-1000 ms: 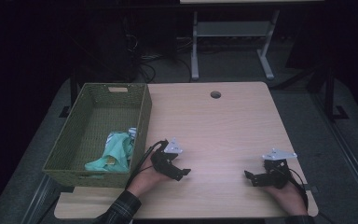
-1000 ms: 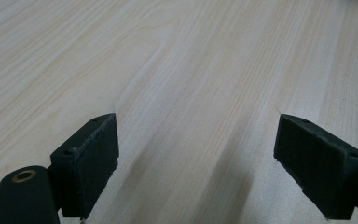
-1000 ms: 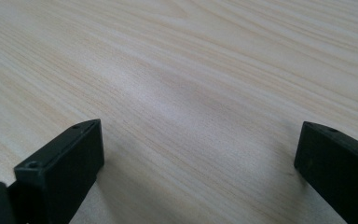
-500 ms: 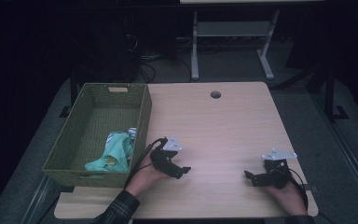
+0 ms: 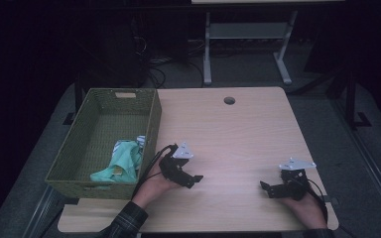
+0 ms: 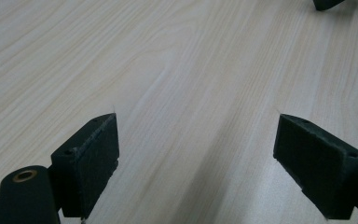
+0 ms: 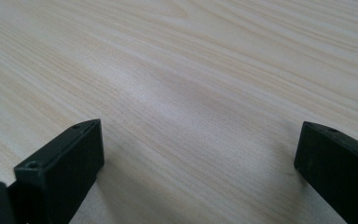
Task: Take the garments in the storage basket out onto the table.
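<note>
Left gripper (image 5: 191, 179): jaws apart, empty, 3 o'clock of basket (image 5: 151, 130).
Right gripper (image 5: 267, 189): jaws apart, empty.
Risk: snagging basket rim reaching for cloth (image 5: 121, 159).

High view dim, surroundings near black; table (image 5: 238, 139) evenly lit from above. Gripper views bright, soft shadows, slight blur.

Part of the crumpled green cloth (image 5: 120, 161) behind the basket's near wall (image 5: 92, 188); fabric details too small.
</note>
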Tool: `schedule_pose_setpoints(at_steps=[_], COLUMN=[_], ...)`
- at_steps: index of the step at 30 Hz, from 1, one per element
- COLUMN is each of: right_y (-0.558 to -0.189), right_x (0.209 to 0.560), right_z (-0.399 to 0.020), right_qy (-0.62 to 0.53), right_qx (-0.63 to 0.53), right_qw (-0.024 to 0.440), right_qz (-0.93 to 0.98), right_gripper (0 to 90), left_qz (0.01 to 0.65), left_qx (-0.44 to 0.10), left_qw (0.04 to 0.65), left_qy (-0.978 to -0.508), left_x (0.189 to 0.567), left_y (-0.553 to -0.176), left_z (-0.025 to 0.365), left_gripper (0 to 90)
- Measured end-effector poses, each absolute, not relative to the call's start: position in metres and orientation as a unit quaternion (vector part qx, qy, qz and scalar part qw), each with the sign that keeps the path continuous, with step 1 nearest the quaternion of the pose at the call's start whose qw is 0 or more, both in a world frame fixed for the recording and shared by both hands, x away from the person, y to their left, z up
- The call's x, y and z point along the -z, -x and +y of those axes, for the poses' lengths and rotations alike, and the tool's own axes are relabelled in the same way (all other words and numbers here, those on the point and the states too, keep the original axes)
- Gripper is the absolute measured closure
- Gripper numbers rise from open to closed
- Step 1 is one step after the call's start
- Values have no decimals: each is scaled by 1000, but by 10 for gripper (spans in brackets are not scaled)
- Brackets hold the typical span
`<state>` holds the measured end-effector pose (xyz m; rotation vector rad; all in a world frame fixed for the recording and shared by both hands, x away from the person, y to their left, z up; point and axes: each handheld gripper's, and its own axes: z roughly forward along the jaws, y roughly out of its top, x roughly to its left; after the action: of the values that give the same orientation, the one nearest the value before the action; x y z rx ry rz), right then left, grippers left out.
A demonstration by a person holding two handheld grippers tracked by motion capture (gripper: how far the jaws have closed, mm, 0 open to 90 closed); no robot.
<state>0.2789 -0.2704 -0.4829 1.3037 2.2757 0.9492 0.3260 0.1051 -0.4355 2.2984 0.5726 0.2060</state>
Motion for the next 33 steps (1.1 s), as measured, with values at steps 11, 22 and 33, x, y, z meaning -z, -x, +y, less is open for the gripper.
schedule_pose_setpoints(at_steps=[11,22,33], right_y=[-279,-279,-279], right_x=[483,483,483], right_z=[-270,-270,-270], right_qy=[-460,-460,-460], right_qx=[-335,-336,-335], right_qw=[175,176,175], right_qz=[803,803,803], right_gripper=[10,10,10], left_qz=[228,223,212], left_qx=[-72,-73,-66], left_qw=[382,384,384], left_qy=[-893,-893,-896], left_x=[428,420,411], left_y=[-326,-327,-328], left_z=[106,106,105], left_gripper=[134,137,137])
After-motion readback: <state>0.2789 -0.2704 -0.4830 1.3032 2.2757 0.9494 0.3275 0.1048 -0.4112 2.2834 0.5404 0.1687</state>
